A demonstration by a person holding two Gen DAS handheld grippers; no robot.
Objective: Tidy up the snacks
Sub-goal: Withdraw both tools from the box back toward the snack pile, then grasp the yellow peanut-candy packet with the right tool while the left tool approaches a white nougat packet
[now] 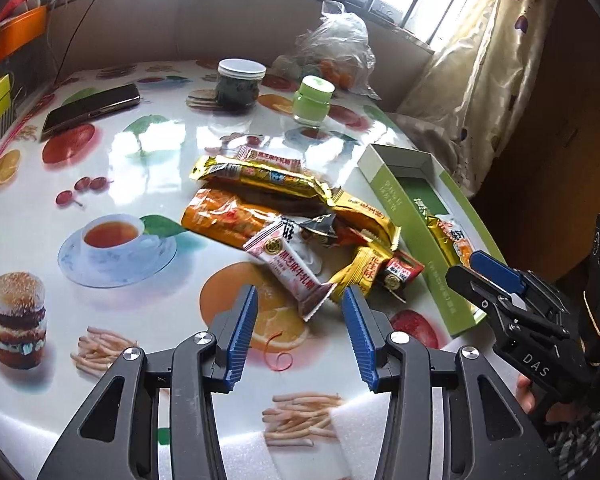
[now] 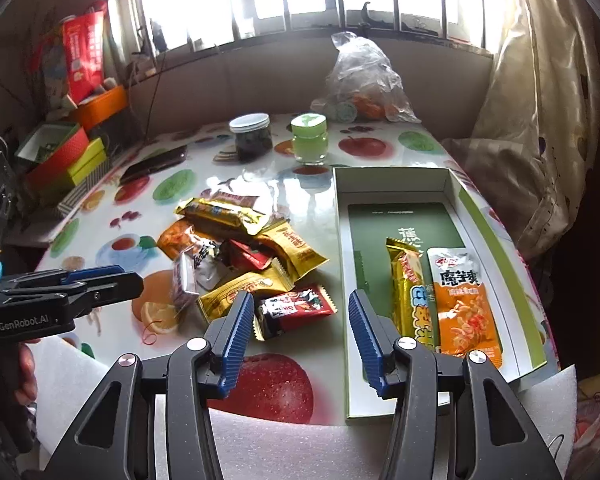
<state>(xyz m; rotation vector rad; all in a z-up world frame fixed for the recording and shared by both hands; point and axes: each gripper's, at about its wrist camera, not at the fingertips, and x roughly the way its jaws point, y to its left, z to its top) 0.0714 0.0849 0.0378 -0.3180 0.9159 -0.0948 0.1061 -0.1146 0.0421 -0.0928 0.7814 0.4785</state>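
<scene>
A pile of snack packets (image 1: pixel 284 208) (image 2: pixel 244 248), gold, orange, red and pink, lies mid-table. To its right stands an open green-and-white box (image 1: pixel 396 204) (image 2: pixel 380 240) holding a gold bar (image 2: pixel 410 292) and an orange-and-white packet (image 2: pixel 466 304). My left gripper (image 1: pixel 300 296) (image 2: pixel 128 276) hovers open over the near end of a pink-and-white bar (image 1: pixel 288 264), its pads clear of it. My right gripper (image 2: pixel 300 298) (image 1: pixel 470 266) is open just above a small red packet (image 2: pixel 300 308) at the pile's near edge, next to the box.
At the back stand a white-lidded jar (image 1: pixel 240 84), a green jar (image 1: pixel 312 100), a dark phone (image 1: pixel 92 108) and a clear plastic bag (image 1: pixel 336 52). Coloured boxes (image 2: pixel 72 160) are stacked at the left. A curtain (image 2: pixel 532 140) hangs on the right. White foam (image 2: pixel 284 448) lines the near table edge.
</scene>
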